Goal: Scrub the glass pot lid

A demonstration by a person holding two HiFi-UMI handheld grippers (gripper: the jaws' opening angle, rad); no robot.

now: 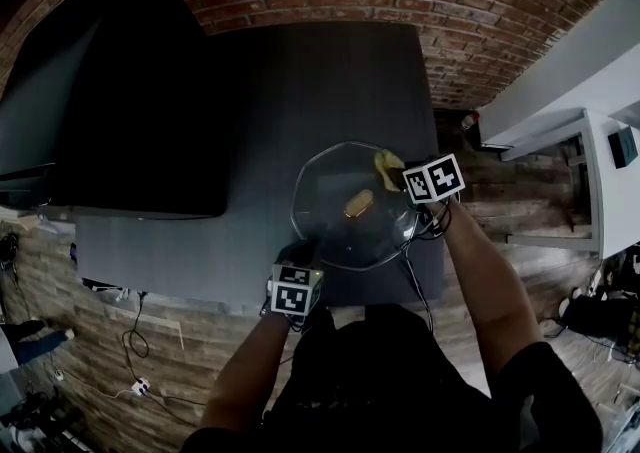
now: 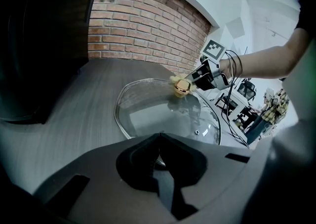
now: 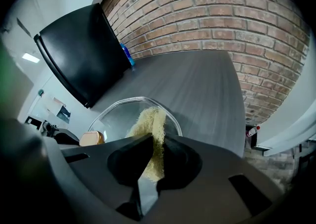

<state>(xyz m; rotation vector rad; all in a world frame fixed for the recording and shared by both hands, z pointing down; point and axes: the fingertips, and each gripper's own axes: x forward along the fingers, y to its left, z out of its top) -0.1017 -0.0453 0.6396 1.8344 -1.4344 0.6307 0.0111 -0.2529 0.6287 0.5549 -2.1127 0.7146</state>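
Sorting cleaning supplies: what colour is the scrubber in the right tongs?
Pale yellow; the scrubber shows best in the right gripper view.

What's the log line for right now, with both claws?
left claw: shut on glass lid rim | right claw: shut on yellow scrubber, at lid's far side | lid: on grey table

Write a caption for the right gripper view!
Right tongs pinch a yellow scrubber over the glass pot lid.
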